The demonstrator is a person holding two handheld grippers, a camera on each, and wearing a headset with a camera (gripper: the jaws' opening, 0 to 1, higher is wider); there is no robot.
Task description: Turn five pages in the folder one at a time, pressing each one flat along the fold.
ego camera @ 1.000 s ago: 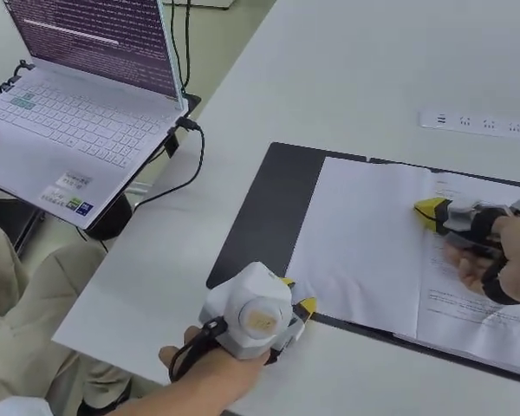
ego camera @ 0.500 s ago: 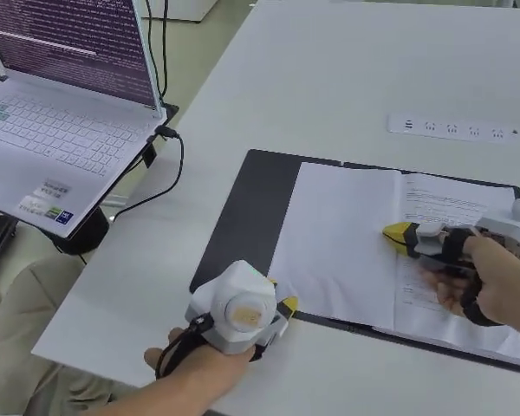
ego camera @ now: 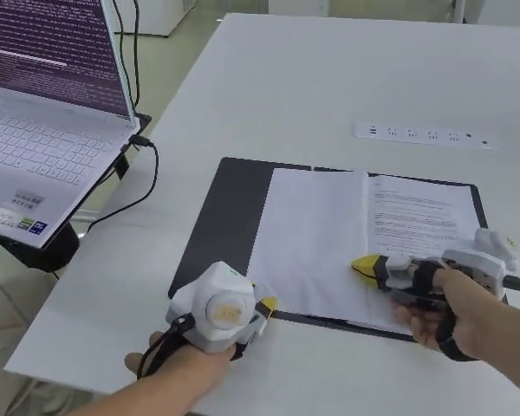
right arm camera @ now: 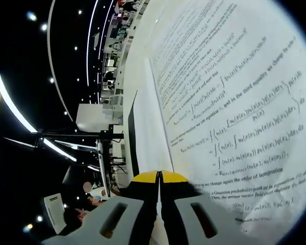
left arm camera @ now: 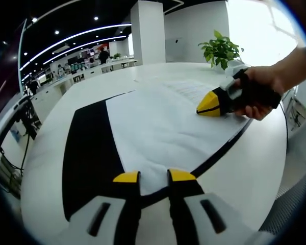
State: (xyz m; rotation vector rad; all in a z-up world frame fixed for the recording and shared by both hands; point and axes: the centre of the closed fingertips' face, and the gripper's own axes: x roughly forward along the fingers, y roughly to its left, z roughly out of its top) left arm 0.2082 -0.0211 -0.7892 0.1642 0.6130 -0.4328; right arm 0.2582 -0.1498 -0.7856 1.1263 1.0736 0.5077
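Folder open on the white table [ego camera: 329,69]; right gripper on the fold, left gripper at the near edge.

The black folder [ego camera: 215,227] lies flat near the table's front edge, with a blank turned page [ego camera: 308,234] on its left half and a printed page [ego camera: 420,217] on its right. The right gripper [ego camera: 361,265] has its yellow tips pressed together, resting on the paper at the fold. The left gripper [left arm camera: 148,176] sits at the folder's near edge beside the blank page's corner, its tips a narrow gap apart. A laptop [ego camera: 35,113] stands to the left, and a power strip [ego camera: 416,135] lies beyond the folder.
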